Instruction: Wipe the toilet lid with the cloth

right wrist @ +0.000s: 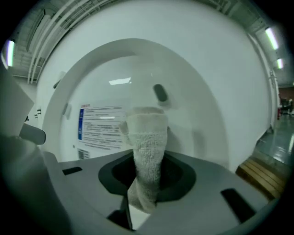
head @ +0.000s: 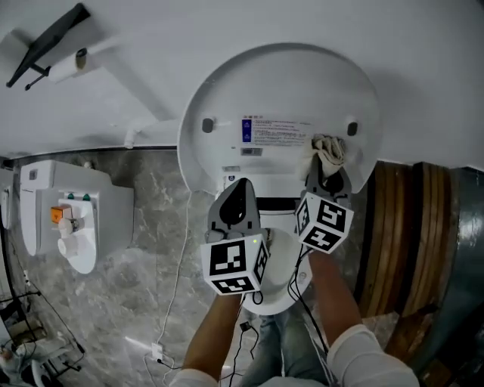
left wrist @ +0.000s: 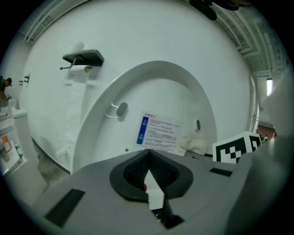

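**Cloth gripped at the raised lid, left jaws shut on nothing**

Nearest to us in the head view are the two marker cubes. The left hand-held gripper (head: 240, 185) points toward 12 o'clock at the lower edge of the toilet lid (head: 280, 79). In the left gripper view, its (left wrist: 148, 155) jaws are pressed together with nothing between them.

The right hand-held gripper (head: 327, 168) sits just to its 3 o'clock side. In the right gripper view, this hand-held gripper (right wrist: 146, 172) has its jaws clamped on the cloth (right wrist: 148, 137). A pale terry strip of it stands up out of the grip, with a loose end hanging below.

In the head view, the cloth (head: 329, 149) lies bunched against the lower right part of the lid's inner face. It is at 3 o'clock from the printed label (head: 275, 131) and just beside the right grey bumper (head: 352, 128). We cannot tell how firmly it presses on the surface. A second bumper (head: 207, 125) sits at 9 o'clock from the label.

The lid stands upright against the white wall (head: 227, 23). A black holder with a paper roll (head: 72, 60) is mounted on the wall at 10 o'clock. Wooden slats (head: 408, 227) stand at 3 o'clock and a white fixture (head: 68, 215) at 9 o'clock, on the marbled floor (head: 151, 227).
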`<move>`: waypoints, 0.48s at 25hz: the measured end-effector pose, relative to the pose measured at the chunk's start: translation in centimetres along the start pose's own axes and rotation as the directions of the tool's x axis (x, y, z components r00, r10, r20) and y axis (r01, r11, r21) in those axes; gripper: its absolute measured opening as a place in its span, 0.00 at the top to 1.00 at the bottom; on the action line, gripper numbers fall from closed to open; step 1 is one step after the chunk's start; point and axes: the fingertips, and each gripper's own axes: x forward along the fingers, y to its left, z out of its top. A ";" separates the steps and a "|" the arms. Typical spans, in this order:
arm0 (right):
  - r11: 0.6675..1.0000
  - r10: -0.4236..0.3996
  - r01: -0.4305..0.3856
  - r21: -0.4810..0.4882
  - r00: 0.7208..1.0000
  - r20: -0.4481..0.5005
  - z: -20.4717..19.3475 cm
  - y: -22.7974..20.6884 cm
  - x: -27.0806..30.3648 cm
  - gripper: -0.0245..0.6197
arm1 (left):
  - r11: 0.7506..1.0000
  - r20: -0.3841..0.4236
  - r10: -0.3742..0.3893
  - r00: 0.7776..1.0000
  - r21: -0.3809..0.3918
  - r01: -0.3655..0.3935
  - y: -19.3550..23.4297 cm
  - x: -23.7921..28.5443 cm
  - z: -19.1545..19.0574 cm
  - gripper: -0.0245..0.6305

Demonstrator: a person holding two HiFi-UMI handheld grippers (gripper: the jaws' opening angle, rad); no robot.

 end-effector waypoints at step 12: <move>1.000 -0.020 0.020 0.016 1.000 -0.006 -0.7 -2.2 -1.3 0.81 | 1.000 -0.017 -0.017 1.000 -0.008 0.017 -2.2 1.6 -1.7 0.95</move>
